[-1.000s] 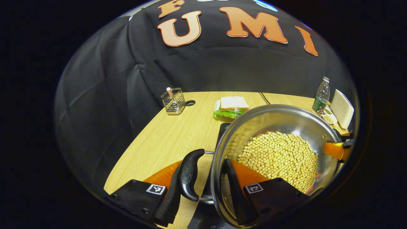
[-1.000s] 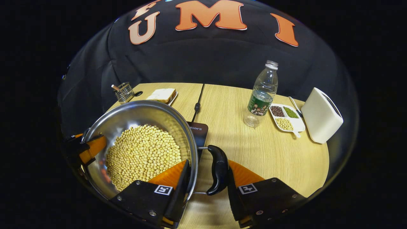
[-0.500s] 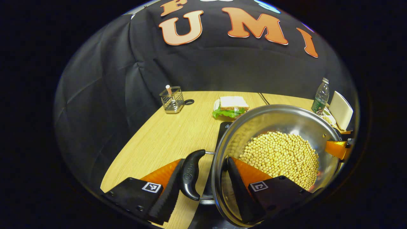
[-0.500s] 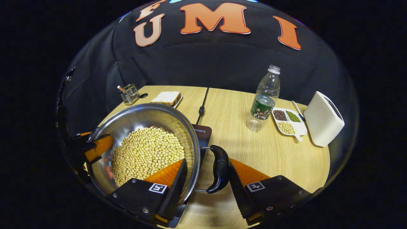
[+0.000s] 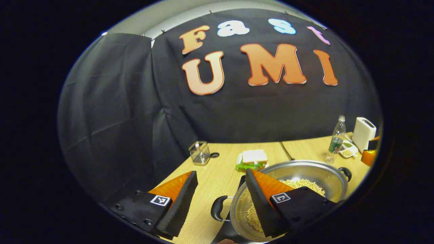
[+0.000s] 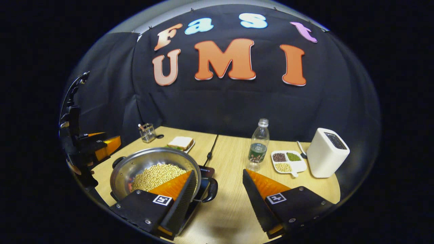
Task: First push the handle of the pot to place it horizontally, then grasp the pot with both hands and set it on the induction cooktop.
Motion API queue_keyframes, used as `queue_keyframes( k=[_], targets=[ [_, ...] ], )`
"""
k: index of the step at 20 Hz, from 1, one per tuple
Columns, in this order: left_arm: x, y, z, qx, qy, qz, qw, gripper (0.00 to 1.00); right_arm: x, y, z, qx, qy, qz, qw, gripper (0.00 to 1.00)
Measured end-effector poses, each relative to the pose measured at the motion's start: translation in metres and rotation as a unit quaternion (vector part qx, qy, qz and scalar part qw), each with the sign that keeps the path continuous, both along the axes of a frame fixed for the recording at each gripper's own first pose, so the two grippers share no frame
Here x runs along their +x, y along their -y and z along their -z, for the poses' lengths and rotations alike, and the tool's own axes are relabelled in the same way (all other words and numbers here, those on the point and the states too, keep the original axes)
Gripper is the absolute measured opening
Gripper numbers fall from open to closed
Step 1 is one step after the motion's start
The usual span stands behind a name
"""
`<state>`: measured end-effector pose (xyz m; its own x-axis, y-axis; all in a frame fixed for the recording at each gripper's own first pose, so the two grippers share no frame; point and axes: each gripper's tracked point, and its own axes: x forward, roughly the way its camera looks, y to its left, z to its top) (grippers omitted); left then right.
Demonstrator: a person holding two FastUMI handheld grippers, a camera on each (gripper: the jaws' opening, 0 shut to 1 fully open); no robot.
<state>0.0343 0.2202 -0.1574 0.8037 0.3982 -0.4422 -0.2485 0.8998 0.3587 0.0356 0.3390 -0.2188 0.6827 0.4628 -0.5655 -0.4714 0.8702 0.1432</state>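
Two grippers are in my care, and both stand with fingers spread and hold nothing. In the left gripper view my left gripper (image 5: 220, 200) hangs above the pot (image 5: 305, 171), and its side handle (image 5: 217, 208) lies below the gap between the fingers, not touched. In the right gripper view my right gripper (image 6: 218, 198) is raised also, with the other handle (image 6: 210, 189) low between its fingers, apart from them.

The pot sits on the dark induction cooktop (image 6: 206, 171), whose corner shows at the pot's right side. I judge the placing is done, though I cannot tell if it is centred.

The pot is steel, stiff, and loaded with soybeans (image 6: 154, 175), so I expect it heavy and its smooth wall slippery. If I must correct it, I take it by both handles together and keep it level, because the beans roll and spill easily.

Farther on the wooden table (image 6: 234, 149) stand a sandwich (image 6: 180, 142), a water bottle (image 6: 259, 140), a divided dish of beans (image 6: 287, 162) and a white box (image 6: 327, 152).
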Motion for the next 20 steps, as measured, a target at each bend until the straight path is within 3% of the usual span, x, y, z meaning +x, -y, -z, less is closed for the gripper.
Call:
queue_keyframes(
  k=[2, 5, 12, 18, 20],
  targets=[
    [0.005, 0.023, -0.032, -0.003, 0.039, 0.021, 0.999, 0.95, 0.0, 0.015, -0.029, 0.021, 0.03, 0.007, 0.999, 0.88],
    [0.007, 0.057, -0.08, -0.008, 0.102, 0.048, 0.994, 0.99, 0.01, 0.05, -0.07, 0.035, 0.093, 0.035, 0.994, 0.89],
    [-0.002, 0.124, -0.181, -0.006, 0.214, 0.096, 0.972, 0.99, 0.024, 0.132, -0.155, 0.057, 0.216, 0.098, 0.97, 0.91],
    [-0.015, 0.175, -0.233, -0.013, 0.27, 0.129, 0.954, 0.95, 0.014, 0.162, -0.195, 0.073, 0.264, 0.102, 0.956, 0.92],
    [-0.021, 0.187, -0.245, -0.016, 0.284, 0.135, 0.949, 0.99, 0.01, 0.169, -0.202, 0.074, 0.273, 0.094, 0.955, 0.93]
  ],
)
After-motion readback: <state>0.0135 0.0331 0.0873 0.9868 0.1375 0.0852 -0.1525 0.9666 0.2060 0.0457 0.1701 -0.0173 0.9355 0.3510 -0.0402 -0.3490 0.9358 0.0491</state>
